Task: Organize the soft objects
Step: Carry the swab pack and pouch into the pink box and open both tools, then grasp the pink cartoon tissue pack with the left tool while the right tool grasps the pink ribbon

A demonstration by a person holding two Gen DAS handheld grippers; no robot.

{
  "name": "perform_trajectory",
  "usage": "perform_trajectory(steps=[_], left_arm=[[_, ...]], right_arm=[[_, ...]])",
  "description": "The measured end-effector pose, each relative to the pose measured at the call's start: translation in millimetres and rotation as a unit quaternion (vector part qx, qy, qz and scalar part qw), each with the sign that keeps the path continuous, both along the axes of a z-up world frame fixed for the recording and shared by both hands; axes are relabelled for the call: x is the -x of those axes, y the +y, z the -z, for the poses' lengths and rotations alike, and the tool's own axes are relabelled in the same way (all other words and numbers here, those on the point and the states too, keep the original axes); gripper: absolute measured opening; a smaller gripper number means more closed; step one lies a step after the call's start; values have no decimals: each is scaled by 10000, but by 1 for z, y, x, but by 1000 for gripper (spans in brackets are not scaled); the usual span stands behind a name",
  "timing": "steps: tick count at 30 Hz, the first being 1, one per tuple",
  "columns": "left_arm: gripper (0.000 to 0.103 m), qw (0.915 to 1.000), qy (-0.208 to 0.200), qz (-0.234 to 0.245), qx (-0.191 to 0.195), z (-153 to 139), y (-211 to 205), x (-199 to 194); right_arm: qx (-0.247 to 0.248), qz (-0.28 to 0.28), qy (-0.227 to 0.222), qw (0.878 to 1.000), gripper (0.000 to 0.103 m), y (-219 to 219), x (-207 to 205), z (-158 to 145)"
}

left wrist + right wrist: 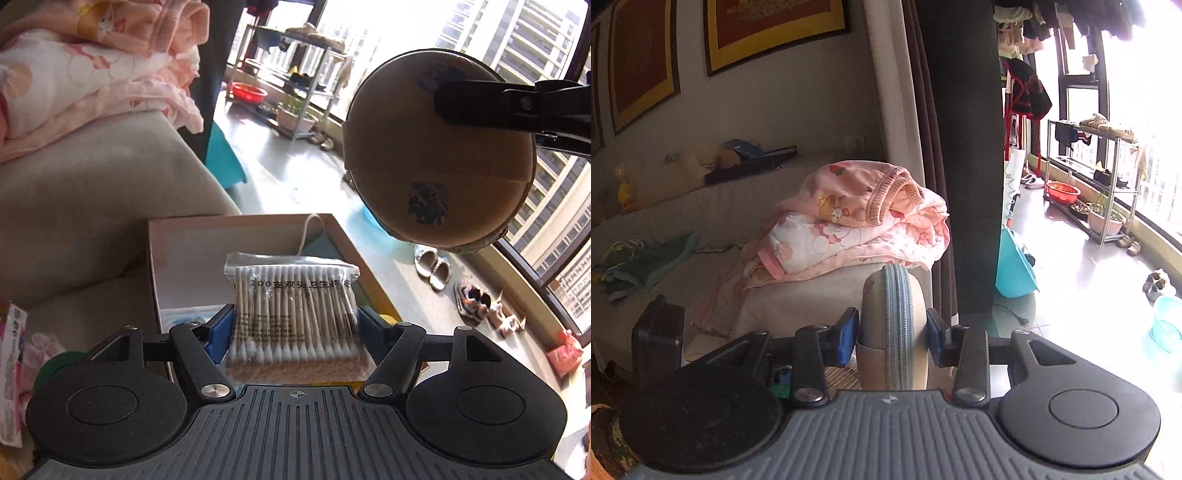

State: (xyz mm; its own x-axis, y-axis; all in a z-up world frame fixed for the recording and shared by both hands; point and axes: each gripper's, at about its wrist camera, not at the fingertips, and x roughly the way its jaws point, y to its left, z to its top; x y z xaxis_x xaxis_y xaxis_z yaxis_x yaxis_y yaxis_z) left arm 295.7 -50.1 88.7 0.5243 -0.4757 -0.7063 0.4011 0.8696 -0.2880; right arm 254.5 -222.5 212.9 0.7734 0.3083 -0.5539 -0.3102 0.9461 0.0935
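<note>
My left gripper [295, 325] is clenched on a clear bag of cotton swabs [293, 314], its blue pads [218, 332] pressing both sides of the pack. I hold the bag upright above an open cardboard box [354, 251], whose pale inside shows a white cord [308, 229] and something teal in the far corner. The box sits next to a grey sofa [92, 184], and a pile of pink bedding [74, 74] lies on the sofa arm.

My right gripper [892, 332] is grasping a round tan pouch [892, 321] edge-on, so in the right wrist view I see its grey zipper band [897, 325] running up the middle between the pads. From the left wrist view the same pouch [439, 147] hangs up and to the right of the box, in the air, with a seam across its face and two dark printed patches. The right gripper's black finger [509, 107] crosses its upper right side.

Beyond the pouch in the right wrist view, the pink bedding [857, 221] rests on the sofa arm [798, 295] beside a dark curtain [960, 147]. A metal rack [1100, 177] and a red basin [1062, 192] stand by the bright windows.
</note>
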Motion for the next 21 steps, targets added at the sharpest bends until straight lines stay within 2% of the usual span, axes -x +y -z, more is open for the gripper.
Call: perform_trajectory(steps=[1,3,5,8,11,14,17,19,21], left_arm=[[75,9994,-45,-61,-327,12,-5,-11],[71,9947,-423,-175,-919,19,-12,-19],[71,9903,-698,-146,-1193,15,-12,-18],[71,9909,-907,18,-995,-1,-3,-4],[70,9929,-876,217,-780,-6,6,17],[70,9955,-558,484,-591,5,6,43],[70,9961,-336,695,-420,20,1,71],[72,9953,-585,678,-356,27,-1,83],[72,9960,-588,631,-215,31,-4,87]], right_arm=[[102,32,113,9999,38,3,-17,12],[276,59,389,9988,38,10,-47,40],[557,61,568,9968,38,19,-68,67],[906,7,813,9926,38,31,-81,101],[685,-203,1170,9906,41,37,-90,121],[222,-444,1392,9890,54,43,-95,119],[-384,-683,1741,9816,56,44,-95,105],[-371,-713,1706,9821,56,48,-89,95],[-128,-662,1631,9843,56,56,-83,88]])
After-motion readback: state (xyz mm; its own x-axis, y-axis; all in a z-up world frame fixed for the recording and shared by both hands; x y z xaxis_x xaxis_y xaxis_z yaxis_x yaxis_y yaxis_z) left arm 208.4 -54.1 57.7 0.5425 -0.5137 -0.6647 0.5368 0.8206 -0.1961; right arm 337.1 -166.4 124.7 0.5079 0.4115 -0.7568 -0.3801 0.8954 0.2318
